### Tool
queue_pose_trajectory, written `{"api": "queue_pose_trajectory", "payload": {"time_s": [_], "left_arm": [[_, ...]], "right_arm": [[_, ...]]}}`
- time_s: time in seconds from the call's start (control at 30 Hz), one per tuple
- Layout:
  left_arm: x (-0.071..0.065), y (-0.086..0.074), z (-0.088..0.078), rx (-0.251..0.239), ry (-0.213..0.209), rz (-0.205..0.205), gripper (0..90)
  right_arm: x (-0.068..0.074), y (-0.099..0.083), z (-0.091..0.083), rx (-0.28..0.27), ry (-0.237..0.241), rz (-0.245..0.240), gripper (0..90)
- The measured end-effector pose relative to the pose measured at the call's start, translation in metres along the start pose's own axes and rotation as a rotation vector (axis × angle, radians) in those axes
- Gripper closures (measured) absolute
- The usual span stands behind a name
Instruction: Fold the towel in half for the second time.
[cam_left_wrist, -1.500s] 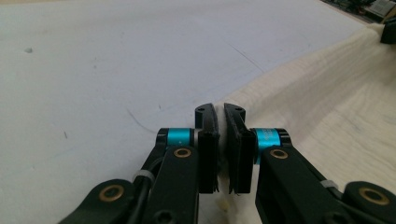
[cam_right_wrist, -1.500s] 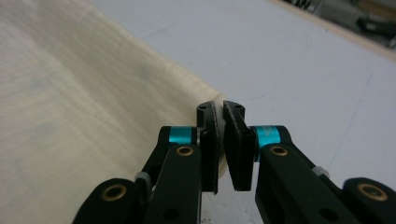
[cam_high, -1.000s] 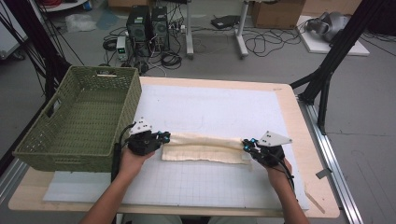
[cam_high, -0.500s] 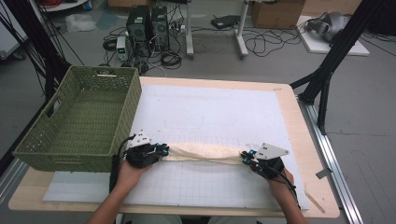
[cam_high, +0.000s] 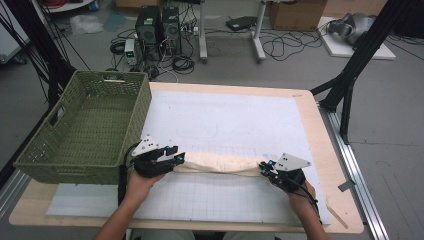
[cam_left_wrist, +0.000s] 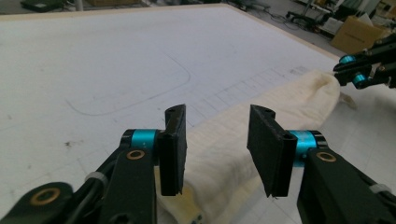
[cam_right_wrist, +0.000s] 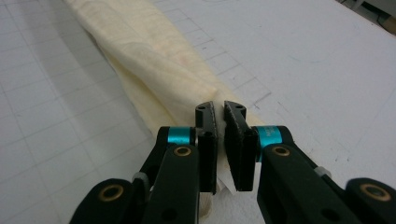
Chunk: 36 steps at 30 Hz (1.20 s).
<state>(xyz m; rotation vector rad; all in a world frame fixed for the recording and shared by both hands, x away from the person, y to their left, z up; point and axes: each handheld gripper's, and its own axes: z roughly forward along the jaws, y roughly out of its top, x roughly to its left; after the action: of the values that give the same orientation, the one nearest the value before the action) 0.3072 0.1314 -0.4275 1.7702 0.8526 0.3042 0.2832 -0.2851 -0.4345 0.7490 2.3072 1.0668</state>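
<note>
A cream cloth (cam_high: 220, 165) lies as a long folded strip across the white grid mat (cam_high: 225, 115), stretched between my two grippers. My left gripper (cam_high: 177, 161) is at its left end. In the left gripper view this gripper (cam_left_wrist: 219, 116) is open; its jaws have just been opening, and the cloth (cam_left_wrist: 289, 100) lies between and below them, free of the pads. My right gripper (cam_high: 263, 167) holds the strip's right end. In the right gripper view its jaws (cam_right_wrist: 218, 108) stand almost together, shut on the tip of the cloth (cam_right_wrist: 144, 51).
A green woven basket (cam_high: 145, 105) stands at the table's left, close beside my left hand. The far half of the mat lies bare. The wooden table edge (cam_high: 320, 130) runs along the right. Computers and cables sit on the floor beyond.
The left gripper's jaws have opened and let go of the cloth's left end. The cloth now looks like a narrower strip. The right gripper stays shut on its end.
</note>
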Motion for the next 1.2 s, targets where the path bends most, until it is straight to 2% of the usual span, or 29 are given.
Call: {"api": "queue_pose_trajectory", "payload": {"time_s": [0.13, 0.23, 0.4, 0.47, 0.57, 0.63, 0.73, 0.83, 0.9, 1.07, 1.2], "left_arm": [[0.0, -0.009, 0.011, 0.097, 0.021, 0.006, 69.8], [0.002, -0.016, 0.016, 0.158, 0.039, 0.006, 73.0], [0.001, -0.017, 0.018, 0.179, 0.062, 0.017, 72.9], [0.0, -0.018, 0.019, 0.18, 0.069, 0.02, 72.3], [0.0, -0.018, 0.019, 0.181, 0.071, 0.017, 72.2], [0.0, -0.018, 0.019, 0.184, 0.072, 0.015, 72.2], [0.0, -0.018, 0.02, 0.184, 0.074, 0.014, 72.2], [0.0, -0.018, 0.02, 0.186, 0.075, 0.016, 72.3], [0.0, -0.018, 0.019, 0.187, 0.074, 0.014, 72.3], [0.0, -0.018, 0.019, 0.186, 0.073, 0.015, 72.1], [0.0, -0.018, 0.02, 0.187, 0.075, 0.016, 71.8]], "right_arm": [[0.0, 0.0, 0.0, 0.007, -0.005, 0.002, 83.6], [0.0, -0.001, 0.001, 0.017, -0.013, 0.011, 83.7], [-0.001, -0.002, 0.001, 0.027, -0.012, 0.026, 80.9], [-0.004, -0.002, -0.001, 0.024, 0.0, 0.044, 72.2], [-0.01, 0.003, -0.015, -0.054, 0.019, 0.131, 60.6], [-0.012, 0.009, -0.027, -0.124, 0.024, 0.179, 57.2], [-0.011, 0.017, -0.037, -0.193, 0.02, 0.199, 53.7], [-0.008, 0.022, -0.035, -0.215, 0.028, 0.225, 54.3], [-0.003, 0.022, -0.025, -0.164, 0.023, 0.221, 58.0], [0.002, 0.011, 0.006, -0.029, 0.029, 0.206, 58.8], [-0.002, -0.002, 0.012, 0.038, 0.011, 0.207, 59.2]]}}
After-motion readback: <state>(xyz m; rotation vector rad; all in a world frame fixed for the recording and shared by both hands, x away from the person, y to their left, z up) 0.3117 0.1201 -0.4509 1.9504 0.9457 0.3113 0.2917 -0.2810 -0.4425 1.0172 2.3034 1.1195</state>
